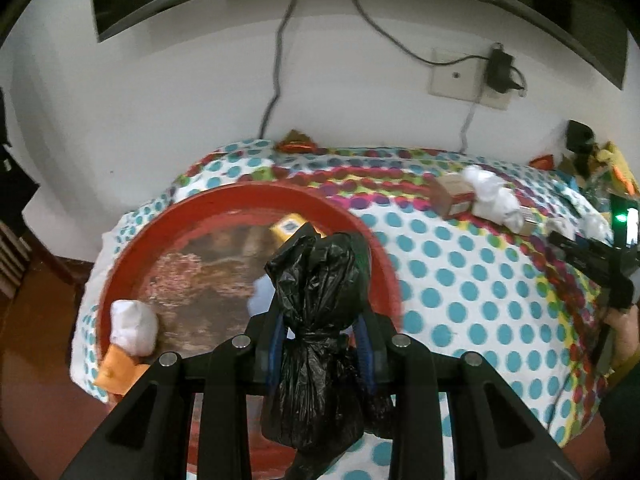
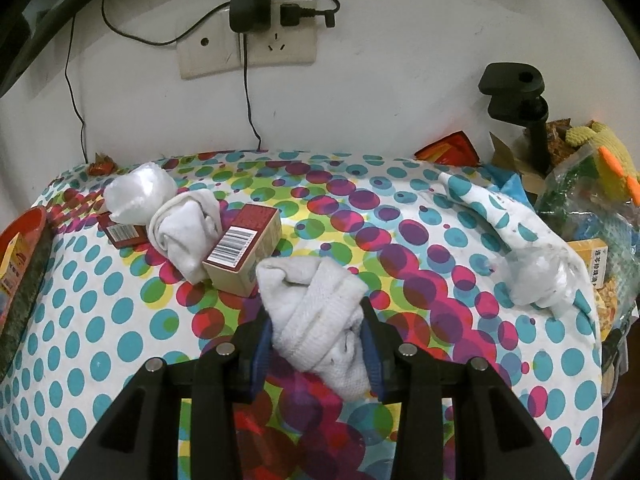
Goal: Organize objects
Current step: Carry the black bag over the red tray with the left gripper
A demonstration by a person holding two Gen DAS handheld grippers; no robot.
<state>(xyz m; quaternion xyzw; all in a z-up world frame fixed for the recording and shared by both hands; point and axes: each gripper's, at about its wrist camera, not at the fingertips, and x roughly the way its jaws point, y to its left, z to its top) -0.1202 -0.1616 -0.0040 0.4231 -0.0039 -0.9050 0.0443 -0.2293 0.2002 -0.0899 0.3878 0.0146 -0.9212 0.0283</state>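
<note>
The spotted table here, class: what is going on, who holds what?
A person with a gripper in each hand is sorting clutter. The left gripper is clamped on a knotted black bag above the red tray. The right gripper grips a rolled white sock. Boxes and other bundles lie on the spotted cloth.

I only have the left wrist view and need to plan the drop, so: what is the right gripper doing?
Observer: The right gripper is shut on a rolled white sock.
Operator: Anything else near it?
Observer: A maroon and tan barcoded box stands just behind that sock, on the polka-dot cloth.
Operator: More socks out there?
Observer: Yes, another rolled white sock leans against that box's left side.
</note>
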